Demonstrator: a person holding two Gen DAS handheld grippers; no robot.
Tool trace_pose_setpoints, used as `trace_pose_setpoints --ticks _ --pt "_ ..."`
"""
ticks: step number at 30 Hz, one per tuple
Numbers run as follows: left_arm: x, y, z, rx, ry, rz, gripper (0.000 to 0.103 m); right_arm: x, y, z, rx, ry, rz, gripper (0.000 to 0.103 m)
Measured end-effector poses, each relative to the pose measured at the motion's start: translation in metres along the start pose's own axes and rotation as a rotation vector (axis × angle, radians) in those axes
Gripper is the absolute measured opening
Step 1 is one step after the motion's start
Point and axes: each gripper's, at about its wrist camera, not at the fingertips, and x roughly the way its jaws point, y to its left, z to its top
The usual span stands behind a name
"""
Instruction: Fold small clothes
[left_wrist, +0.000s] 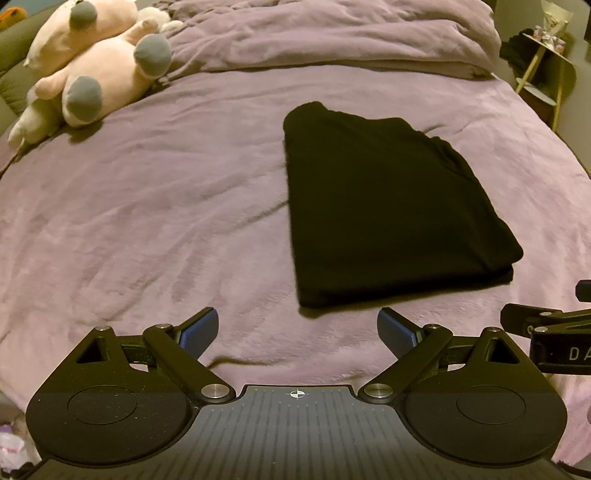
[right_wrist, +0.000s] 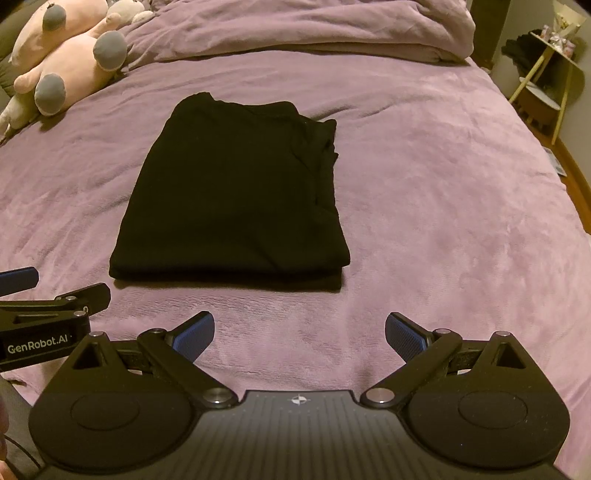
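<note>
- Currently, folded black fabric garment (right_wrist: 232, 192) lies flat on purple fleece blanket (right_wrist: 443, 184), edges free.
- Left gripper (left_wrist: 297, 334) and right gripper (right_wrist: 299, 336): jaws wide apart, holding nothing, near garment's front edge.

Bare purple blanket (right_wrist: 424, 177) lies open around the folded black garment (right_wrist: 236, 195); plush toys (right_wrist: 62, 55) crowd the far-left corner.

Inspector: Colours recorded?
Clerk: The folded garment (right_wrist: 232, 192) was plain black. The bed cover (right_wrist: 443, 184) was mauve, unpatterned. The plush toy (left_wrist: 92, 59) was pale pink with grey pads.
Inspector: The tools?
Clerk: Left tool (left_wrist: 297, 334) and right tool (right_wrist: 299, 338) were black, fingertips (right_wrist: 194, 334) blue and textured.
</note>
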Motion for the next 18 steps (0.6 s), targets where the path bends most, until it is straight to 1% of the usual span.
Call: trace_pose_setpoints --ticks 18 --pt "-0.0006 -0.0009 -0.0006 -0.004 0.005 -0.006 0.097 -0.0018 -0.0015 -0.0003 0.001 -0.008 0.000 0.099"
